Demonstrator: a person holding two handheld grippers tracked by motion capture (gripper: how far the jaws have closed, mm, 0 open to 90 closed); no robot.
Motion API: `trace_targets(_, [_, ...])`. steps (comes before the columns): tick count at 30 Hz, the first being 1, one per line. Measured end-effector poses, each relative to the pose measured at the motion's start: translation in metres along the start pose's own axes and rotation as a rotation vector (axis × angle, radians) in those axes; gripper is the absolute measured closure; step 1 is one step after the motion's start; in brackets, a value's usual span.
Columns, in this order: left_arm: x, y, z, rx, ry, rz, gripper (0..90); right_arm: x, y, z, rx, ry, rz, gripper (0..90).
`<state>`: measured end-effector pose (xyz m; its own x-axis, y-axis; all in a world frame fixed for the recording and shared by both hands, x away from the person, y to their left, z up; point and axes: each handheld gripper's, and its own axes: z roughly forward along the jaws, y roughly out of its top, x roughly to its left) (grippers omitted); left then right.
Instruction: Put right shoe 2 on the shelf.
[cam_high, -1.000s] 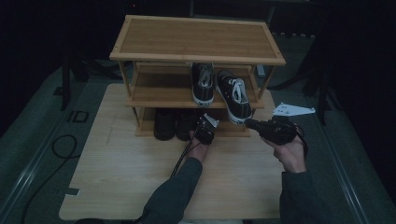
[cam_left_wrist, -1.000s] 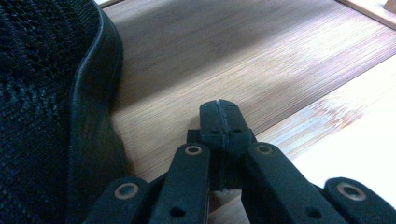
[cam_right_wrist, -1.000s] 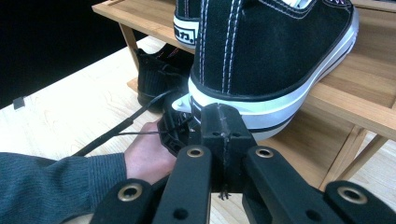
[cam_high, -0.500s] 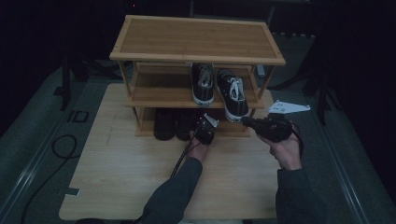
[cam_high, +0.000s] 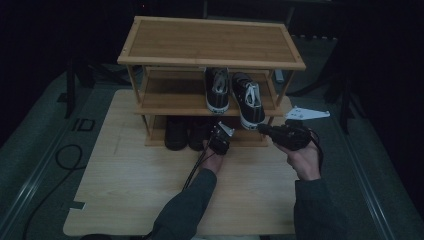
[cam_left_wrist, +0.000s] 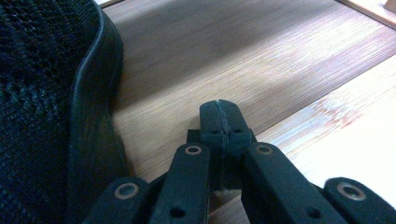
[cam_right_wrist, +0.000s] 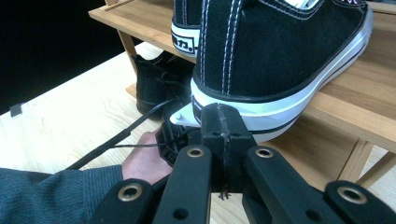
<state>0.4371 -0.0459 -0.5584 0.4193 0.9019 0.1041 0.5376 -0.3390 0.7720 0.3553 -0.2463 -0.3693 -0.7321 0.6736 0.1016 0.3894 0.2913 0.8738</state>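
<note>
A three-tier wooden shoe rack (cam_high: 210, 42) stands on a wooden board. Two black-and-white canvas sneakers (cam_high: 247, 100) sit on its middle shelf, and two black shoes (cam_high: 177, 132) on the bottom shelf. My left gripper (cam_high: 216, 134) is shut and empty at the bottom shelf's front. In the left gripper view its tips (cam_left_wrist: 220, 109) lie over the shelf wood, just right of a black mesh shoe (cam_left_wrist: 42, 93). My right gripper (cam_high: 261, 128) is shut and empty too. Its tips (cam_right_wrist: 219, 112) sit at the white sole of the right sneaker's heel (cam_right_wrist: 280, 51); I cannot tell whether they touch.
The rack's top shelf is bare. A light wooden board (cam_high: 130, 190) lies under the rack, with open room in front. A cable (cam_high: 60, 155) lies on the dark floor at the left. The left hand (cam_right_wrist: 144, 163) and its gripper are below the right gripper.
The right gripper has edged slightly up toward the sneaker's heel. The left gripper has stayed in place.
</note>
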Motion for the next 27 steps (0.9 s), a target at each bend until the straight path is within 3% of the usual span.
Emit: trace_targets(27, [0.0001, 0.0, -0.0001, 0.0, 0.001, -0.002, 90.0, -0.0026, 0.0053, 0.007, 0.004, 0.008, 0.009, 90.0])
